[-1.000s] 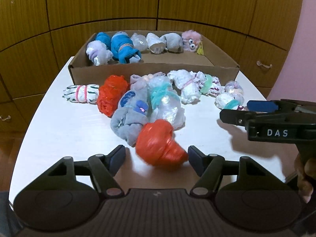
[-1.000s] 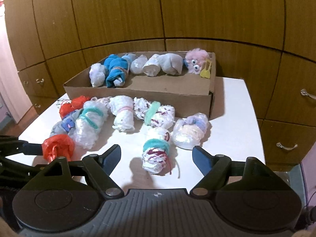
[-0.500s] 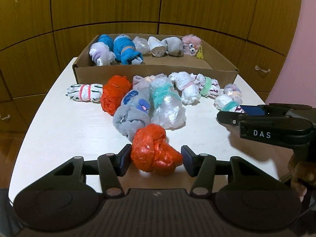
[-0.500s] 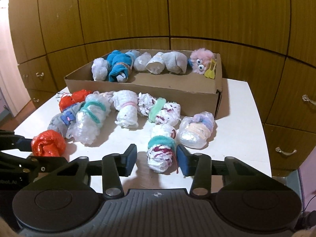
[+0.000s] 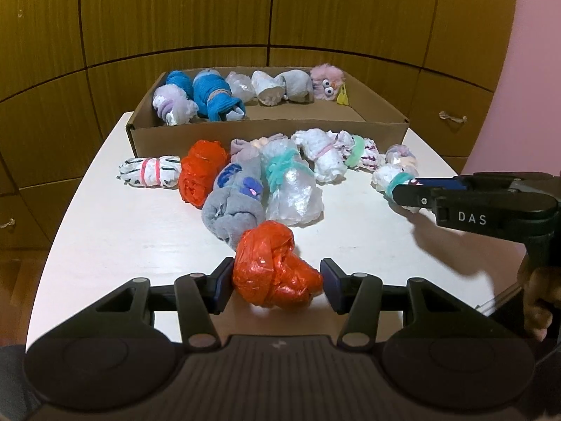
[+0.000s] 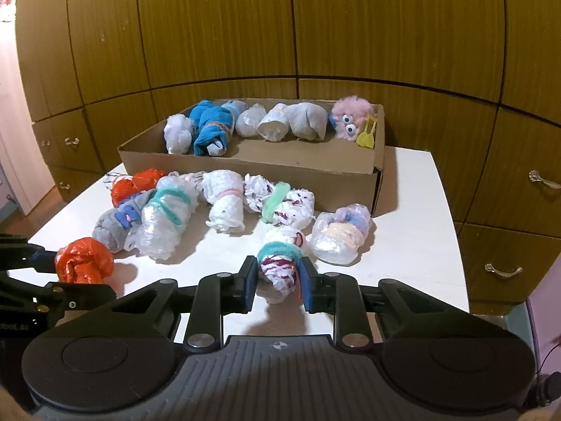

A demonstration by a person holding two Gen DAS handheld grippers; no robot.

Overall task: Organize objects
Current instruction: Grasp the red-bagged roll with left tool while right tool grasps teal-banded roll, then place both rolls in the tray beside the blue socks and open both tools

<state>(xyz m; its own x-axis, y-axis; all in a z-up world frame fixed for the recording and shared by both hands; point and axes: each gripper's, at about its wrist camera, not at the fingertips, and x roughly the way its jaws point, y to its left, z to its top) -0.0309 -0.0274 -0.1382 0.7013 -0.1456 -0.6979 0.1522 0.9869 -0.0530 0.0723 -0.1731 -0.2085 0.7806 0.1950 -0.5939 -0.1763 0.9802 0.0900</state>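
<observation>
A knotted orange plastic bundle (image 5: 273, 270) lies at the near edge of the white table (image 5: 122, 245), and my left gripper (image 5: 277, 282) is shut on it, a pad pressing each side. My right gripper (image 6: 277, 284) is shut on a white, purple-speckled bundle with a teal band (image 6: 278, 263). In the left wrist view the right gripper (image 5: 406, 193) reaches in from the right. Several more wrapped bundles lie in a row on the table, among them a grey sock roll (image 5: 233, 210) and a clear bag with a teal tie (image 5: 291, 189).
A low cardboard box (image 5: 266, 133) stands at the back of the table, holding several rolled items and a pink furry toy with eyes (image 5: 328, 82). Wooden cabinet doors and drawers surround the table. A hand (image 5: 536, 298) shows at the right edge.
Both grippers have closed: the left from wide open onto the orange bundle, the right onto the teal-banded white bundle. Neither hand has moved much.
</observation>
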